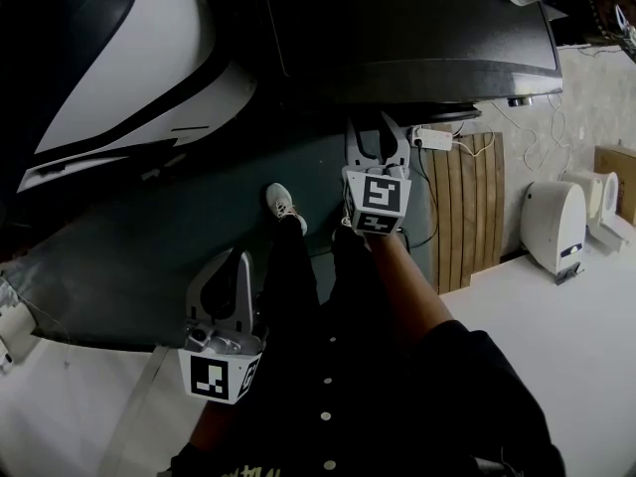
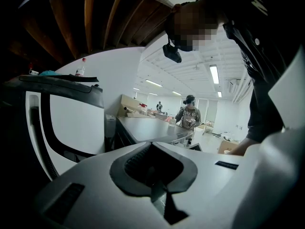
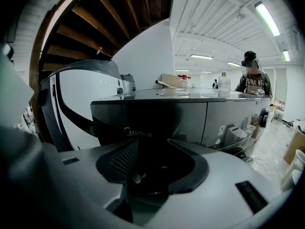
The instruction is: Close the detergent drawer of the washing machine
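A dark glossy washing machine [image 1: 417, 28] fills the top of the head view. In the right gripper view its detergent drawer front [image 3: 143, 120], marked Midea, looks level with the control panel [image 3: 233, 120] beside it. My right gripper [image 1: 378, 132] points at the machine's front. Its jaws [image 3: 143, 175] meet just before the drawer front, with nothing between them. Whether they touch the drawer front is hidden. My left gripper [image 1: 227, 276] hangs lower by my left leg, well away from the machine. It is shut and empty [image 2: 152, 175].
A large white and dark curved machine [image 1: 129, 68] stands to the left. A slatted wooden board [image 1: 467, 207], a white adapter [image 1: 432, 139] and a small white appliance [image 1: 554, 225] lie on the floor at right. My shoe [image 1: 283, 205] is under the machine's front. A person [image 3: 252, 78] stands behind.
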Demonstrator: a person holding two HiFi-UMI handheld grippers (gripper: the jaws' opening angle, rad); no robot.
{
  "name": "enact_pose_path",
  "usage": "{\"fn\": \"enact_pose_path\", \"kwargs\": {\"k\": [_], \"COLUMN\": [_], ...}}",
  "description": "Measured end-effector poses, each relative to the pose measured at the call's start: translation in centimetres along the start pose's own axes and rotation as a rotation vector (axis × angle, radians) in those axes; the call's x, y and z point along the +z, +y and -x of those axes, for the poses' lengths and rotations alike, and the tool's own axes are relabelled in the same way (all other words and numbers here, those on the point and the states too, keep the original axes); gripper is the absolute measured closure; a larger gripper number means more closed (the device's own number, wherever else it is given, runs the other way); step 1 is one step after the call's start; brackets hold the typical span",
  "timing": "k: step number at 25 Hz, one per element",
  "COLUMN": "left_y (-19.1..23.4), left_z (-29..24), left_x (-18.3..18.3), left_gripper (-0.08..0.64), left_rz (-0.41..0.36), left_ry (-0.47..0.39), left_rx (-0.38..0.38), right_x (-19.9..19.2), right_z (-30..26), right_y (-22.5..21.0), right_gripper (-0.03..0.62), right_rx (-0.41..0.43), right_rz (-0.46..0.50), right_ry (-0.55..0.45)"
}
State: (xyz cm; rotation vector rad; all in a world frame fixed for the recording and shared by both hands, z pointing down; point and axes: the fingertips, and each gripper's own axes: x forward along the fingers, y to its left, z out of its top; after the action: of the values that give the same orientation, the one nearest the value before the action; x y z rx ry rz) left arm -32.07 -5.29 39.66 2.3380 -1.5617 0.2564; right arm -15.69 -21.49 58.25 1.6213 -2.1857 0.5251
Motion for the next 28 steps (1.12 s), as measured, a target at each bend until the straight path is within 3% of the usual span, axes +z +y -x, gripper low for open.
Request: {"fn": "enact_pose_path", "kwargs": {"k": [10, 17, 21, 28], "left_y": [0.3, 0.1, -0.1, -1.0], "left_z": [-0.1, 0.1, 0.2, -0.5], "left_x": [0.4, 1.8, 2.6, 5.3], "left_gripper": [0.545, 0.545, 0.545, 0.545], "left_rz": [-0.007, -0.028, -0.022, -0.046], "left_ry": [-0.011, -0.035, -0.043, -0.121], "left_rx": [-0.002, -0.004, -0.007, -0.037], "right_x": [-0.3, 0.2, 2.0, 5.8], "right_z": [0.0, 1.6, 3.9, 7.3], "right_y": [0.1, -0.4, 0.3, 0.7], "right_gripper": [0.405, 0.424, 0.505, 0.511], "right_rx": [0.03, 0.138, 0.233, 0.304], "right_rz": [0.016, 0.049, 0.049, 0.106], "right_ry": [0.002, -0.031, -0.054, -0.093]}}
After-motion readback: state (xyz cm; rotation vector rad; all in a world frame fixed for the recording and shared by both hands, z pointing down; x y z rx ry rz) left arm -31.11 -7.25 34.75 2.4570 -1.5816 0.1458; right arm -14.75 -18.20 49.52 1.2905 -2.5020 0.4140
